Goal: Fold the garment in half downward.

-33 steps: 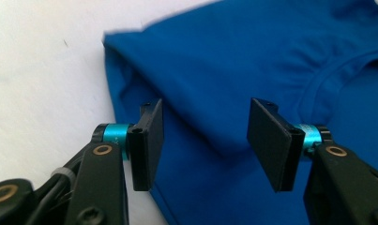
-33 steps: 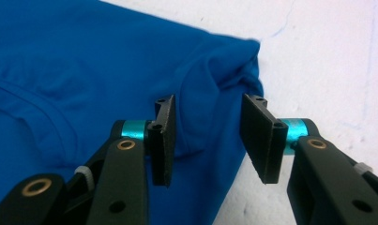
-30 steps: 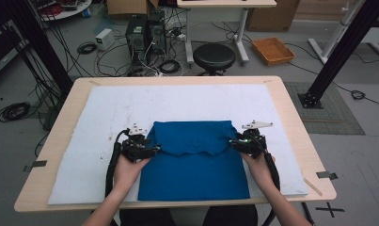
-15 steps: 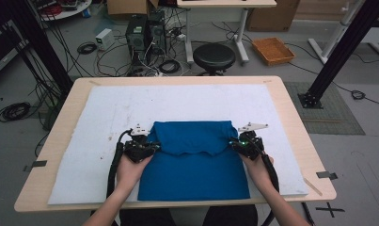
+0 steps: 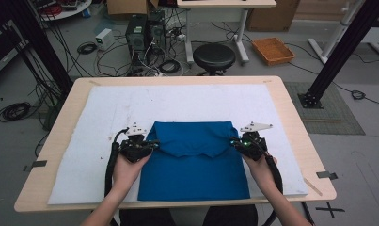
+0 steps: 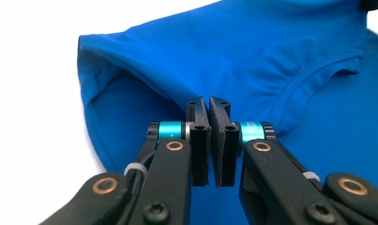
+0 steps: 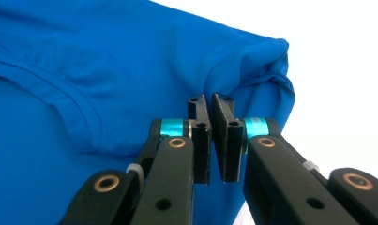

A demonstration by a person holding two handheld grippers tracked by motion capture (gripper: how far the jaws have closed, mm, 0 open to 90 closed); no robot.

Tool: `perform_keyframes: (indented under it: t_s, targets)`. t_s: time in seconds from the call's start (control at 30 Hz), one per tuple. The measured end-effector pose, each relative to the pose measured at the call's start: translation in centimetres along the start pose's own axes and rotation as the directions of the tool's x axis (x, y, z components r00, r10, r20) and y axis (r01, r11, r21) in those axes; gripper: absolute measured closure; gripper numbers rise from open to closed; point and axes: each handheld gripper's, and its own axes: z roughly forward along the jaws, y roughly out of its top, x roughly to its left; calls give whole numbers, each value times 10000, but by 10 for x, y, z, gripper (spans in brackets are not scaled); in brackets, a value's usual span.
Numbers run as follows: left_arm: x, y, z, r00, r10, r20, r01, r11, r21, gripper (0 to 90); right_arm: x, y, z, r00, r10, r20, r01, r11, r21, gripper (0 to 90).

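While pinched at both edges, blue shirt [image 5: 194, 160] on white mat [image 5: 83, 141].

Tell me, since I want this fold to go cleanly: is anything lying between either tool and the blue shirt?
Nothing visible. The left tool and right tool have just closed on the folded edges of the blue shirt, with only fabric between their jaws. The white mat beyond it is bare.

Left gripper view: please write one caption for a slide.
Left gripper shut on a fold of the blue shirt.

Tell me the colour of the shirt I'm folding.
Solid blue shirt, plainest in the high view against the white mat.
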Motion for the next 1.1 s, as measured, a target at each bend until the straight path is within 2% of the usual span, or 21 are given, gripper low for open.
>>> perform_keyframes:
  t_s: [0.23, 0.43, 0.6, 0.9, 1.1]
  targets:
    - [-14, -3, -24, 9982, 334, 493, -328, 9994, -139, 865, 7, -9, -25, 9994, 40, -353, -43, 9999, -95, 865]
    - [-33, -19, -46, 9940, 576, 927, -564, 9983, -155, 865, 18, -24, -50, 9981, -117, -602, 105, 9997, -208, 865]
    - [-48, -32, -60, 9888, 931, 1168, -945, 9955, 64, 865, 33, -41, -69, 9965, -281, -787, 264, 9994, -235, 865]
    - [-65, -50, -68, 9815, 1159, 1522, -1258, 9904, 567, 865, 53, -68, -91, 9944, -654, -830, 651, 9979, -57, 865]
    - [-68, -61, -68, 9801, 1305, 1496, -1452, 9851, 918, 864, 58, -78, -93, 9930, -864, -801, 871, 9962, 50, 865]
